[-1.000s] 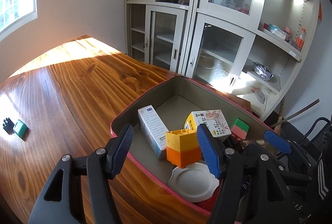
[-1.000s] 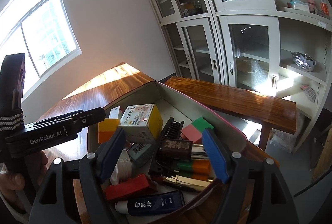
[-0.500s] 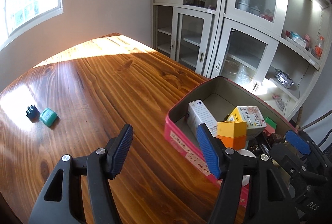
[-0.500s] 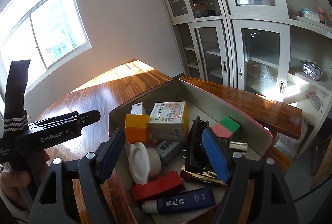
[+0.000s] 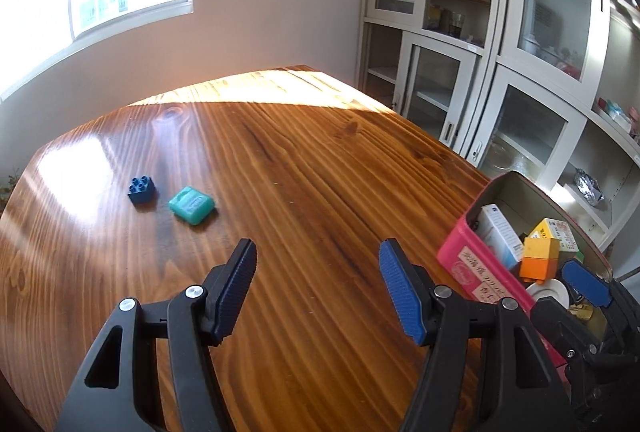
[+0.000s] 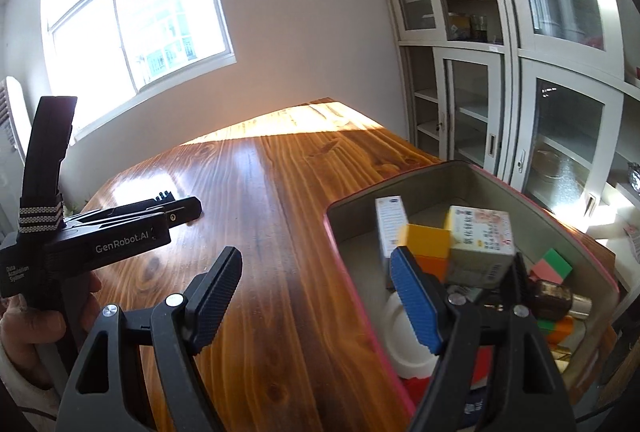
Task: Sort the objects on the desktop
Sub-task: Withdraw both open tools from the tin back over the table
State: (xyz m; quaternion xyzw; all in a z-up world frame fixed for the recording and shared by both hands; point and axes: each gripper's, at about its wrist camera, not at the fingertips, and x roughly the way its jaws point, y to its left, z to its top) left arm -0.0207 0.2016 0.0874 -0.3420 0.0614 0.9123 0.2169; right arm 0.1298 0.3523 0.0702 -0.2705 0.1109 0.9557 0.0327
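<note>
A pink-walled box point(image 5: 468, 264) point(image 6: 352, 264) sits at the right of the wooden table point(image 5: 304, 192), filled with several items: a yellow-and-orange block point(image 5: 540, 258) point(image 6: 428, 244), medicine cartons point(image 6: 478, 244), a white dish point(image 6: 404, 336). A dark blue toy brick point(image 5: 141, 189) and a teal soap-like bar point(image 5: 191, 205) lie far left on the table. My left gripper point(image 5: 318, 284) stands open over bare wood, nothing between its fingers. My right gripper point(image 6: 318, 296) is open too, over the box's left wall, empty.
White glass-door cabinets point(image 5: 460, 32) stand behind the table's far right edge, and a bright window point(image 6: 136, 20) fills the back wall. In the right wrist view a hand point(image 6: 28, 320) holds the left gripper's body point(image 6: 100, 236) at the left.
Both grippers have swung left, away from the box interior. The left one now looks over bare table with the brick and teal bar nearer; the box has slid to the right in both views.
</note>
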